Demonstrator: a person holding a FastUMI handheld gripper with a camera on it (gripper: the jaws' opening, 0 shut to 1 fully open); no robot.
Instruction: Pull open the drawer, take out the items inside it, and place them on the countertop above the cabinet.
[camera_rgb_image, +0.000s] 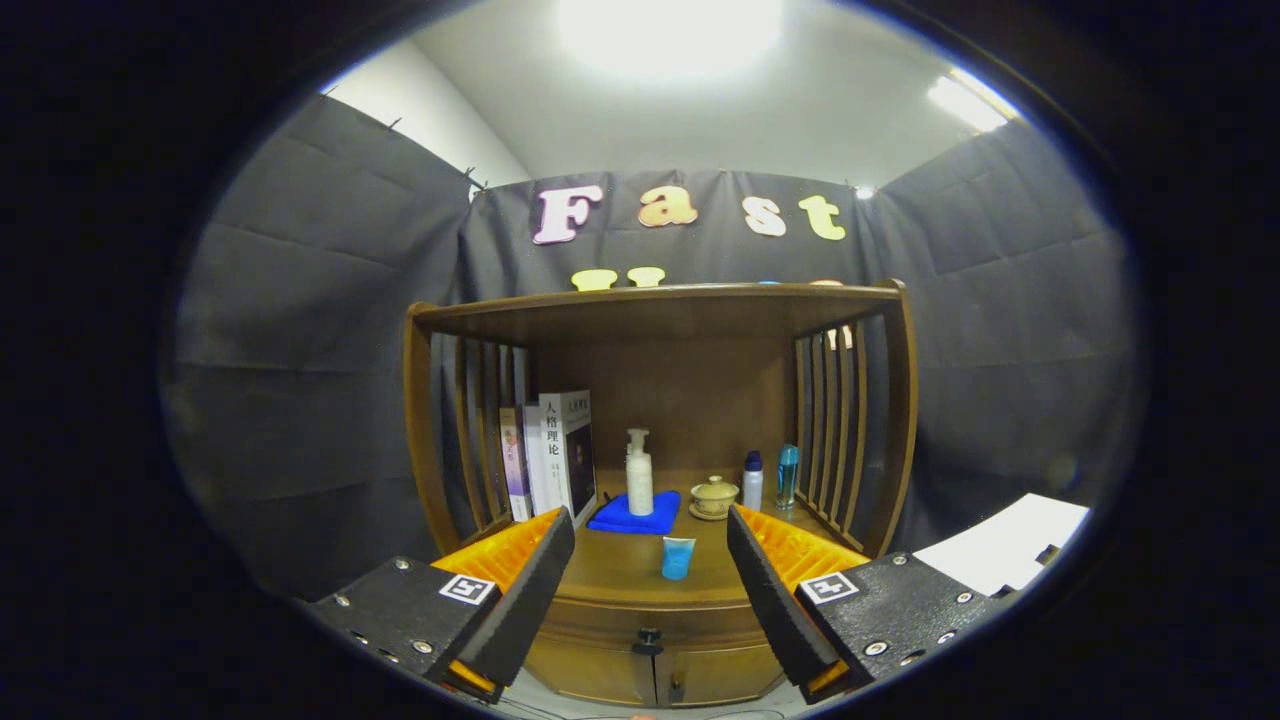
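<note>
Between spread fingers, below countertop (630, 580): drawer (650, 625) closed, small dark knob (650, 636) at centre of its front. Gripper (650, 600) wide open, holding nothing, well back from cabinet. Knob looks like only purchase (small, rounded, likely slippery); pinch squarely, pull straight out so wooden drawer does not bind. Contents hidden, weight unknown. Countertop already carries blue cup (677, 557), folded blue cloth (633, 515) under pump bottle (639, 473), lidded bowl (714, 496); bare wood near front edge suits placing.

Books (556, 452) stand left; pump bottle (639, 474) on blue cloth (634, 513); perhaps a lidded cup (714, 496); two bottles (770, 478) right
</note>
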